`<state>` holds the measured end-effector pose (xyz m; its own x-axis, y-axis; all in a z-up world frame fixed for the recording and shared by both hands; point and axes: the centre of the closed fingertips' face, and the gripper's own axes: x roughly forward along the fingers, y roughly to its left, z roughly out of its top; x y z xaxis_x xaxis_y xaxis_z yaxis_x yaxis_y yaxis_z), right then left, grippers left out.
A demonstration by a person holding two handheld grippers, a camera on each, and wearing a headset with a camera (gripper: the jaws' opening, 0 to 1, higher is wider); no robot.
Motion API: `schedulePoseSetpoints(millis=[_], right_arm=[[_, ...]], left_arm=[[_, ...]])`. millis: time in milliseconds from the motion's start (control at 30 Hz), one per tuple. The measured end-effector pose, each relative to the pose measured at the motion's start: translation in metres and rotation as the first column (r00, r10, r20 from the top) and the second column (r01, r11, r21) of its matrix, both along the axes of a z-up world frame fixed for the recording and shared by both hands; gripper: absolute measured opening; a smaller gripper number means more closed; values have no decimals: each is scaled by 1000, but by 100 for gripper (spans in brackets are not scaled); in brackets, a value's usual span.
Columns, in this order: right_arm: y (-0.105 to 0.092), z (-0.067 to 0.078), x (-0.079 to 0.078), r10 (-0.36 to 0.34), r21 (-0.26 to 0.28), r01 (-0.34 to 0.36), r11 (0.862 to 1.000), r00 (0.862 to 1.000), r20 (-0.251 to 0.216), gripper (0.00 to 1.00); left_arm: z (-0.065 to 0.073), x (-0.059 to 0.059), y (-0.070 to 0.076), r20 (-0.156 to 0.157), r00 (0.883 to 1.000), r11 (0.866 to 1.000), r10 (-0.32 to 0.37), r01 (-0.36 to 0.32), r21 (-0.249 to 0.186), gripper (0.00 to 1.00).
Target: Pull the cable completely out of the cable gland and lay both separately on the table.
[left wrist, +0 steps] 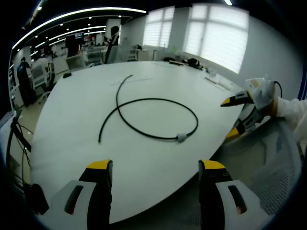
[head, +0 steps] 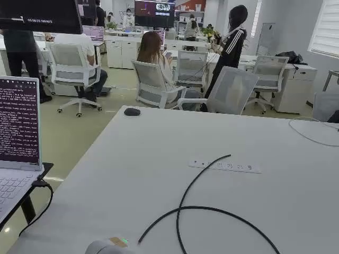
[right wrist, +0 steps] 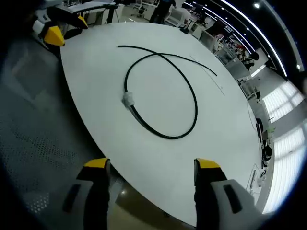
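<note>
A black cable [head: 212, 208] lies in a loose loop on the white table [head: 159, 159]. In the left gripper view the cable [left wrist: 144, 99] carries a small grey cable gland [left wrist: 181, 137] on the near side of the loop. My left gripper [left wrist: 156, 165] is open and empty, short of the table edge. My right gripper [left wrist: 230, 118] is at the right, also open. In the right gripper view the gland [right wrist: 128, 99] sits on the cable [right wrist: 194, 100], beyond my open right gripper [right wrist: 151, 165]. My left gripper [right wrist: 67, 28] is at the top left. Neither gripper touches the cable.
A white power strip [head: 225, 166] lies past the loop and a black mouse [head: 132, 111] near the far edge. A laptop [head: 18, 127] stands on a stand at the left. Office chairs [head: 230, 90] and people are behind the table. A gripper's grey body [head: 108, 246] is at the bottom.
</note>
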<state>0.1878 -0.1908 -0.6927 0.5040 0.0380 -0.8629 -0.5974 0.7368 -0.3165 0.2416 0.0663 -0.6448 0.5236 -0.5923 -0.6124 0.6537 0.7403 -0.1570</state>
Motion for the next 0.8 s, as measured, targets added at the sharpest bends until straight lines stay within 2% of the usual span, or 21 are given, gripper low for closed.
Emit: schedulePoseSetpoints(millis=[800], right_arm=[[1,-1,-1,2,15,-2,1000,1000,-1,69]], left_arm=[[-1,1,2,-1,1000,1000,13,-13,-1,69]])
